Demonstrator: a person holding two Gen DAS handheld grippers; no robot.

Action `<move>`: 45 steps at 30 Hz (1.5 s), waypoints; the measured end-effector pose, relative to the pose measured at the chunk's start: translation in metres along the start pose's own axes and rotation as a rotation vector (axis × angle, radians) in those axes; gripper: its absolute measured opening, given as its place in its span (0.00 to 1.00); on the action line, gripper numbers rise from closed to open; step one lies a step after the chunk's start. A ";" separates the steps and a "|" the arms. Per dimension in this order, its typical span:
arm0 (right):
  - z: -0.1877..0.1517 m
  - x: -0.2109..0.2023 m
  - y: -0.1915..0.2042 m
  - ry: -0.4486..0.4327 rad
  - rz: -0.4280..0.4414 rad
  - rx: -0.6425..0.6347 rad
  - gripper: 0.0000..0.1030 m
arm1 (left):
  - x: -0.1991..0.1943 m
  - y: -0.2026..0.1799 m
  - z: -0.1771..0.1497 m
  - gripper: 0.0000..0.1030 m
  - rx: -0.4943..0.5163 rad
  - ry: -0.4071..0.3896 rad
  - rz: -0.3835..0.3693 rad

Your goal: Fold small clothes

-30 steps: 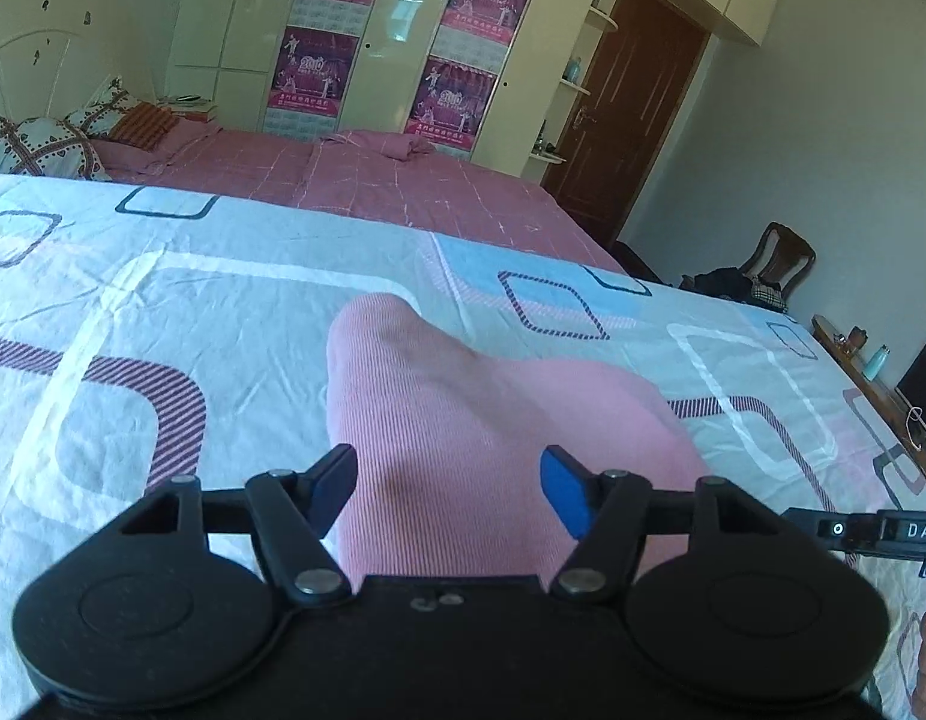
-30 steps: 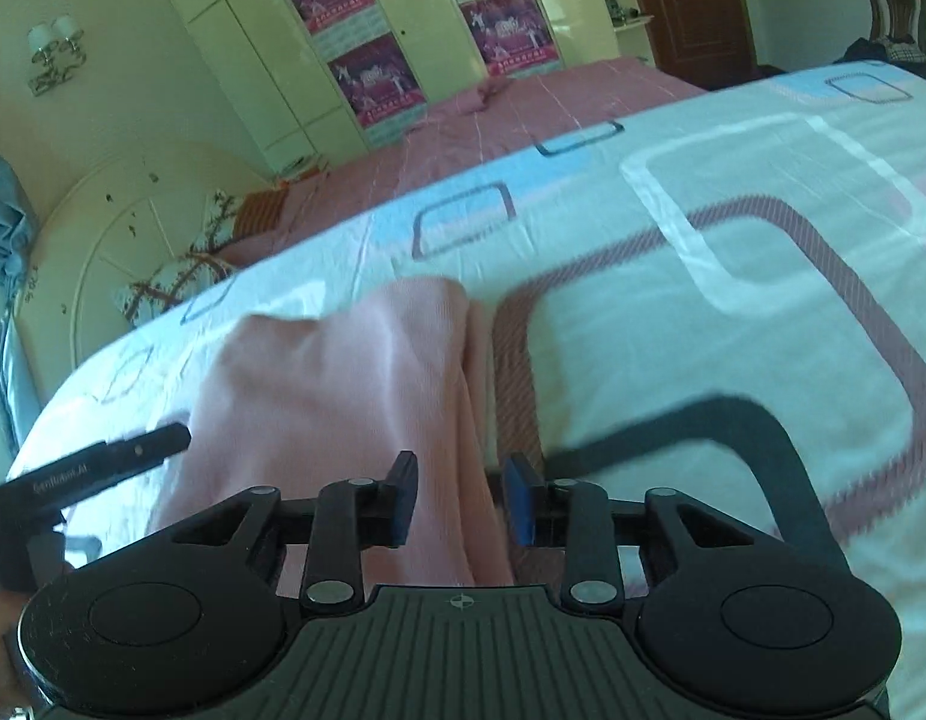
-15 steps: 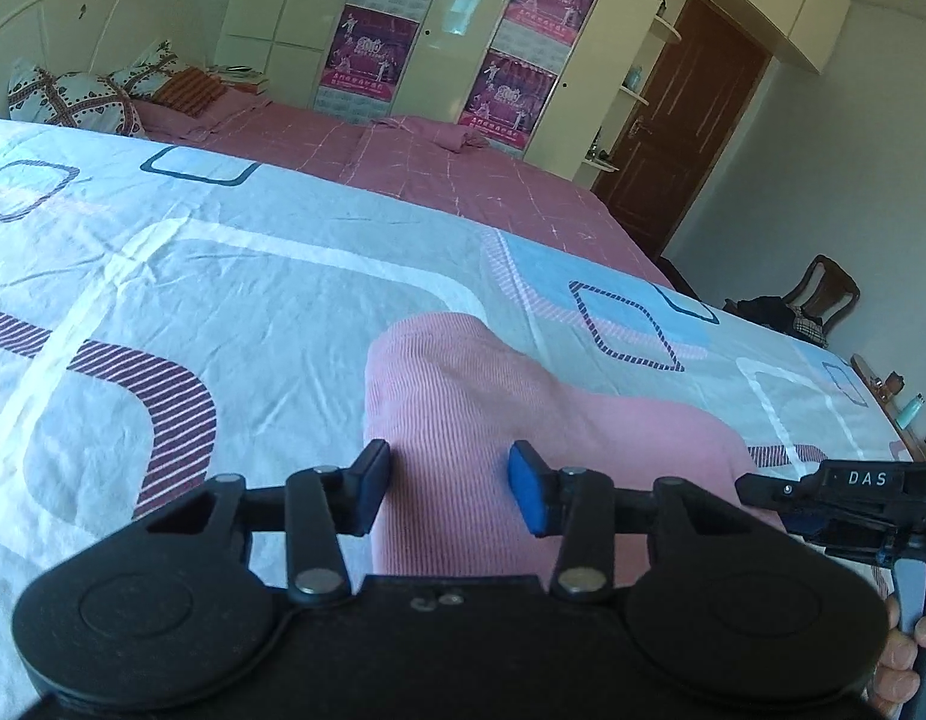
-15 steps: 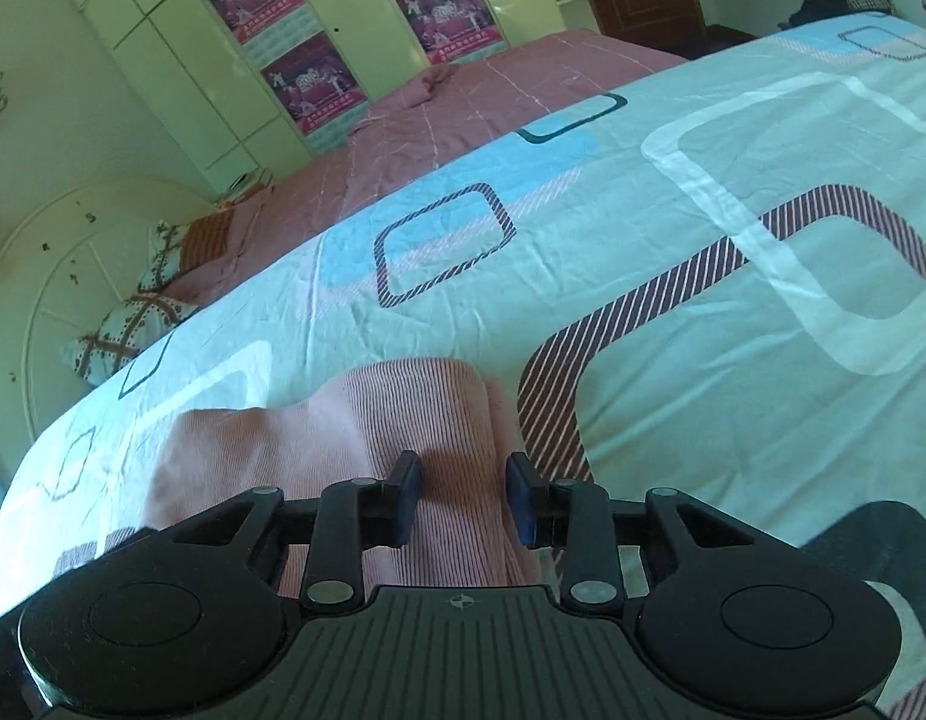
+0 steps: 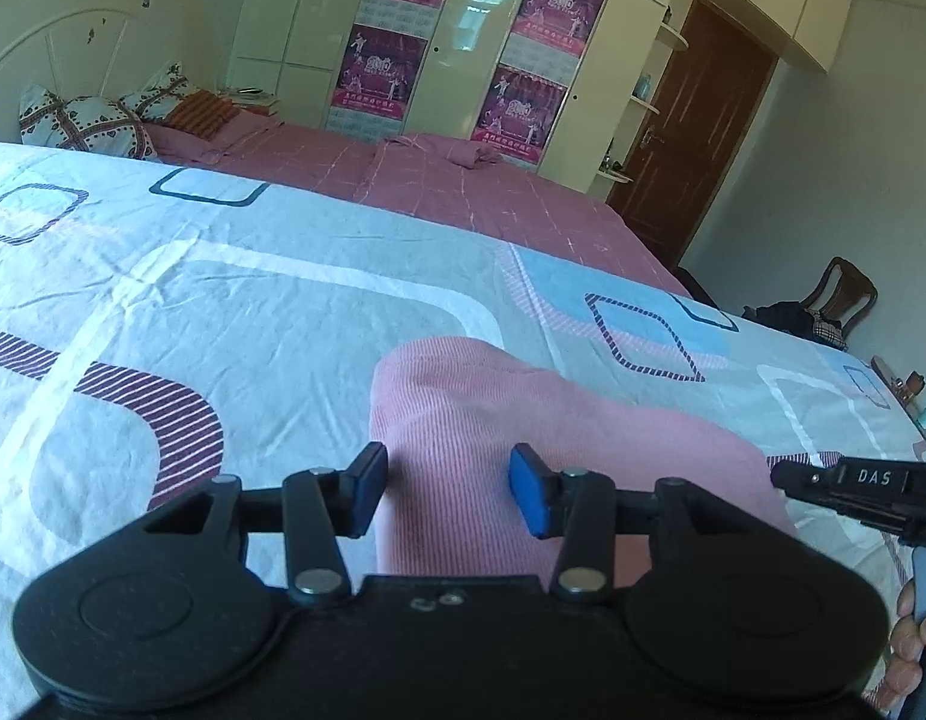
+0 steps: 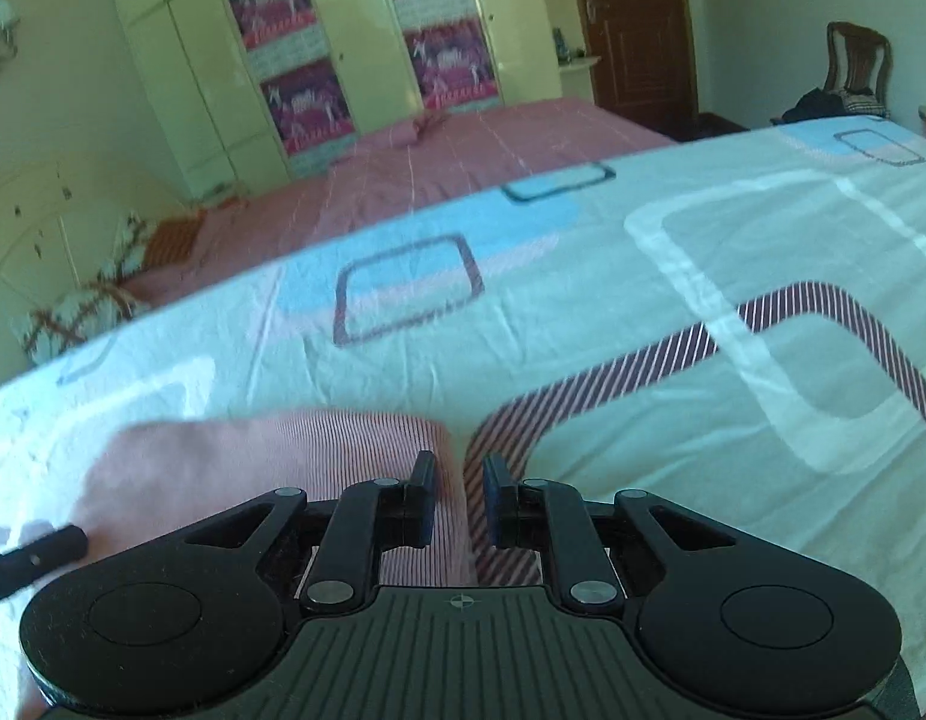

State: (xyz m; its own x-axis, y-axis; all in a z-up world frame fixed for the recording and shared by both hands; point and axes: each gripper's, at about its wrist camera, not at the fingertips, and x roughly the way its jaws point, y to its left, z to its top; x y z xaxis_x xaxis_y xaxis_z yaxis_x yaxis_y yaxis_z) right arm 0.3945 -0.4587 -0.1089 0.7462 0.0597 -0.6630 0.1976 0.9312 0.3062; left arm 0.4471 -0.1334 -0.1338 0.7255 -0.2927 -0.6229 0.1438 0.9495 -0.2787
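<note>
Pink ribbed garment (image 5: 523, 438) lies on the patterned bedsheet (image 5: 252, 312). Left gripper (image 5: 447, 489) straddles its left edge, jaws apart. Right gripper (image 6: 458, 495), jaws just narrowing, brackets its right edge; whether they pinch it is unclear.

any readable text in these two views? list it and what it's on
"DAS" – white letters on the black body of the right tongs, seen at the edge of the left wrist view.
"20.." – large digits on the purple posters on the wardrobe doors; the remaining digits and smaller print are too blurred to read.
Right wrist view: same posters, entirely blurred; nothing else legible.
</note>
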 end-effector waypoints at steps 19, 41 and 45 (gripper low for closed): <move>0.000 0.000 -0.003 0.035 0.001 -0.049 0.27 | 0.003 0.004 0.002 0.56 -0.033 0.030 0.039; -0.061 -0.037 0.001 0.075 0.017 -0.211 0.27 | -0.049 -0.004 -0.052 0.58 0.027 0.065 0.020; -0.056 -0.043 -0.005 0.078 0.045 -0.163 0.27 | -0.060 -0.004 -0.049 0.56 0.015 0.058 0.009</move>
State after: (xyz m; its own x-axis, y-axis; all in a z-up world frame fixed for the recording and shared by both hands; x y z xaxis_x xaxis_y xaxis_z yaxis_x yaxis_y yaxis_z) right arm 0.3253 -0.4456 -0.1203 0.6991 0.1244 -0.7042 0.0547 0.9726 0.2261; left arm 0.3699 -0.1254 -0.1306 0.6865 -0.2901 -0.6667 0.1483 0.9536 -0.2621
